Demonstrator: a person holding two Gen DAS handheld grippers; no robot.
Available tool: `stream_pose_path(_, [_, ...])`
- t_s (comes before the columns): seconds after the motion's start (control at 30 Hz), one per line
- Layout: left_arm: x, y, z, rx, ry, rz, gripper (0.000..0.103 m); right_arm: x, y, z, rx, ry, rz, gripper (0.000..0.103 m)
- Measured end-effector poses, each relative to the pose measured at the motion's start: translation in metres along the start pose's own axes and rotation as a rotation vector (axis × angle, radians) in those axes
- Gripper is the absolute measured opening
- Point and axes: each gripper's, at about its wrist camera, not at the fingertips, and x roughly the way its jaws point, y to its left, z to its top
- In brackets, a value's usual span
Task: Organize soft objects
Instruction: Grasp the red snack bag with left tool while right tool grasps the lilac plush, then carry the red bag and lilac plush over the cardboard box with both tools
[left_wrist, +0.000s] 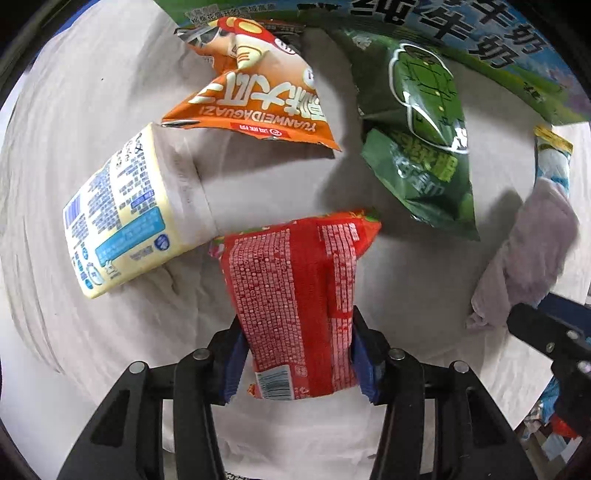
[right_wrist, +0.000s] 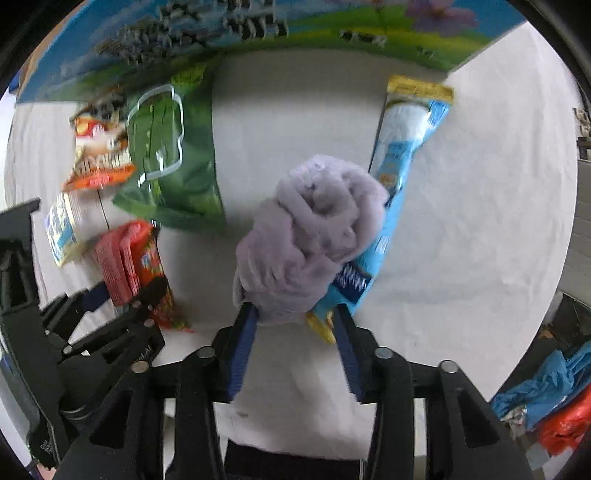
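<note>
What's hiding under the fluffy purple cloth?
A long blue snack packet lies under the purple cloth, poking out at both ends. Its middle is covered, so whatever else sits beneath cannot be seen.

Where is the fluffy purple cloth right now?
In the right wrist view the purple cloth sits mid-frame between the right gripper fingers, lying over the blue snack packet, right of the green bag.

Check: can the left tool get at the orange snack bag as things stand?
Probably not right away. The left tool is shut on the red packet, so it is occupied. The path itself looks free: the orange snack bag lies beyond the packet on the white cloth, nothing on top.
</note>
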Motion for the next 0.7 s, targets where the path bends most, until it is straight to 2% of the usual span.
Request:
stream_pose_path(0.2, [0.009,0.005,0.011,-0.031,-0.019,-0.021,0.047,0.013,-0.005,0.014,0.113,-0.011,0.139,0.055])
stream_pose_path(0.23, [0.009,0.005,0.011,-0.034,-0.022,-0.021,0.046,0.017,-0.006,0.016,0.121,-0.006,0.155,0.053])
stream_pose_path(0.27, [0.011,0.008,0.012,-0.036,-0.026,-0.022,0.046,0.023,-0.008,0.016,0.123,-0.009,0.175,0.043])
stream_pose_path(0.33, [0.011,0.021,0.009,-0.045,-0.034,-0.025,0.046,0.022,-0.003,0.011,0.112,-0.024,0.151,0.041])
stream_pose_path(0.4, [-0.009,0.032,-0.011,-0.047,-0.043,-0.020,0.045,0.016,0.000,0.002,0.092,-0.026,0.134,0.041])
stream_pose_path(0.5, [-0.030,0.032,-0.020,-0.050,-0.052,-0.022,0.045,0.013,0.002,-0.018,0.076,0.006,0.151,0.041])
stream_pose_path(0.6, [-0.039,0.032,-0.034,-0.049,-0.059,-0.015,0.045,0.016,0.002,-0.050,0.040,0.045,0.095,0.041])
stream_pose_path(0.7, [-0.035,0.020,-0.039,-0.026,-0.053,-0.018,0.045,0.032,-0.002,-0.068,0.025,0.075,0.064,0.043])
